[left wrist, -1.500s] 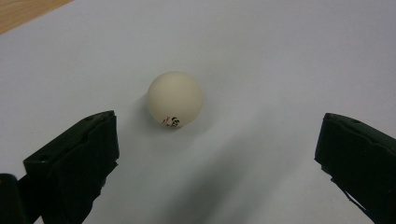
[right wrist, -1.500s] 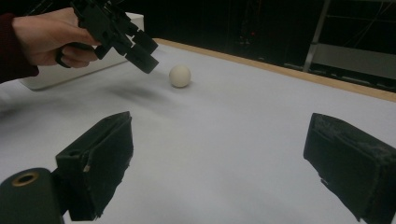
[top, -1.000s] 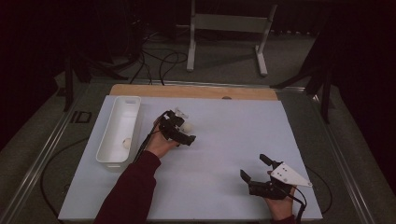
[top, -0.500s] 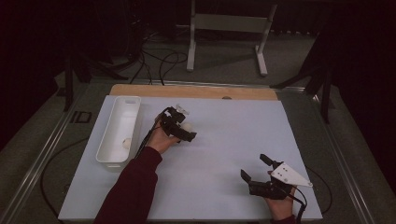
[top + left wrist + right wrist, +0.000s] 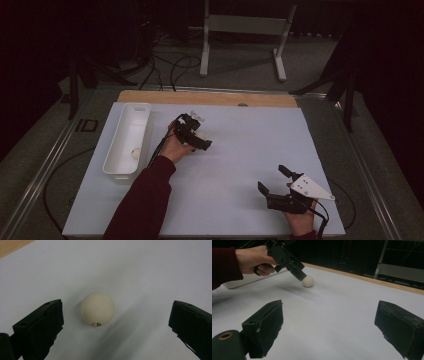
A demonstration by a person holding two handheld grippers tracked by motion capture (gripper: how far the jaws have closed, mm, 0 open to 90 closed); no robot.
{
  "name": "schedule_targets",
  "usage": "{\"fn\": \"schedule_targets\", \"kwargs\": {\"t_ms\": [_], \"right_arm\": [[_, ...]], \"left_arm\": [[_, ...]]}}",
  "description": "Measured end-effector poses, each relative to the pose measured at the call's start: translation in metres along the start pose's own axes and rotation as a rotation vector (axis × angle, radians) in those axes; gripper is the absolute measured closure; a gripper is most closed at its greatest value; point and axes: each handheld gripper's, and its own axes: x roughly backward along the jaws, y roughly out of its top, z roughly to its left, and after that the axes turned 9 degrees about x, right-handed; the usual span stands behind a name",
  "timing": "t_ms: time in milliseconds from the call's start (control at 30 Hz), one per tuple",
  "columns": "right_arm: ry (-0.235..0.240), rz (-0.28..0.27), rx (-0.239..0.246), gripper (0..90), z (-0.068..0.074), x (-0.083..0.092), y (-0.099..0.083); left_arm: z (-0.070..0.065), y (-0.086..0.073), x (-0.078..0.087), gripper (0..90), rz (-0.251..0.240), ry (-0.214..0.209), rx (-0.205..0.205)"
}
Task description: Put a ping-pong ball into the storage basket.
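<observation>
The table-tennis ball [image 5: 97,309] lay on the white worktop [image 5: 240,170], right of the white tray [image 5: 126,137], between the parted jaws of my left hand-held gripper [image 5: 116,322], touching neither. I judged it light, smooth and prone to roll, best pinched across its widest part. My right hand-held gripper [image 5: 274,181] rested open, well apart.
</observation>
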Motion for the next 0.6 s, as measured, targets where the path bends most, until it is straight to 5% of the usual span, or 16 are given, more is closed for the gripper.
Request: {"fn": "schedule_targets", "kwargs": {"t_ms": [600], "right_arm": [[0.0, -0.002, 0.0, 8.1, 0.0, 0.0, 0.0]], "left_arm": [[0.006, -0.001, -0.015, 0.6, 0.004, 0.012, 0.038]]}}
